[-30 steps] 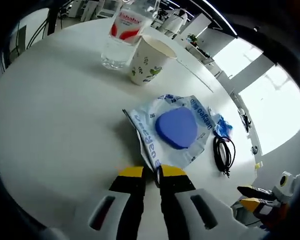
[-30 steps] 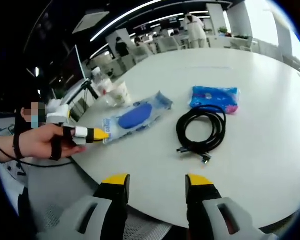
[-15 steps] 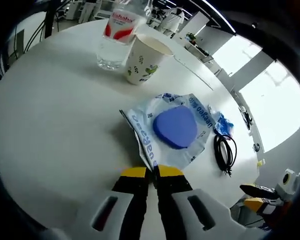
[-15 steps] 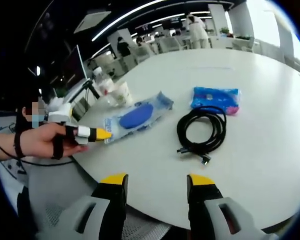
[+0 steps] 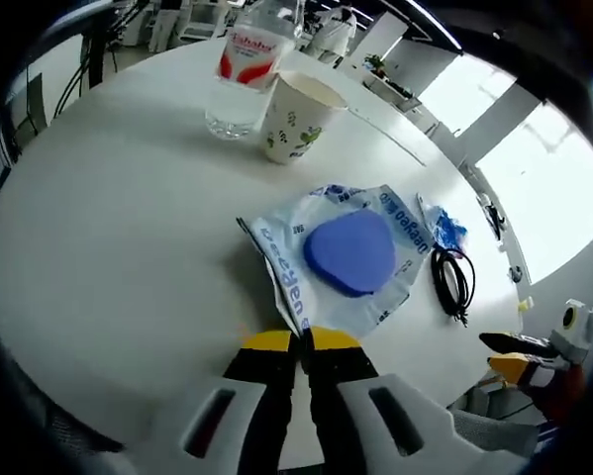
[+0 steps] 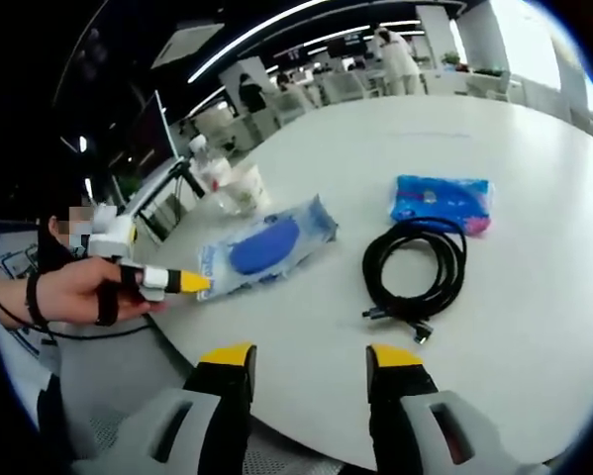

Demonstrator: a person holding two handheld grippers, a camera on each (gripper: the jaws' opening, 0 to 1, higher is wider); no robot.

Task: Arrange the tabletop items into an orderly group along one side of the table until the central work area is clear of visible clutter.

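— What's on the white table (image 6: pixel 534 327), counted out?
— One clear bottle (image 5: pixel 245 71), one paper cup (image 5: pixel 300 117), one plastic packet (image 5: pixel 343 258) with a blue pad inside, one coiled black cable (image 6: pixel 416 271).
— And the blue pack (image 6: pixel 442 201)?
— One, probably tissues; too blurred to say.

Crinkly glossy plastic packet (image 5: pixel 347 259), printed paper cup (image 5: pixel 301 117), clear plastic bottle (image 5: pixel 241 74), smooth matt white table (image 5: pixel 108 247)
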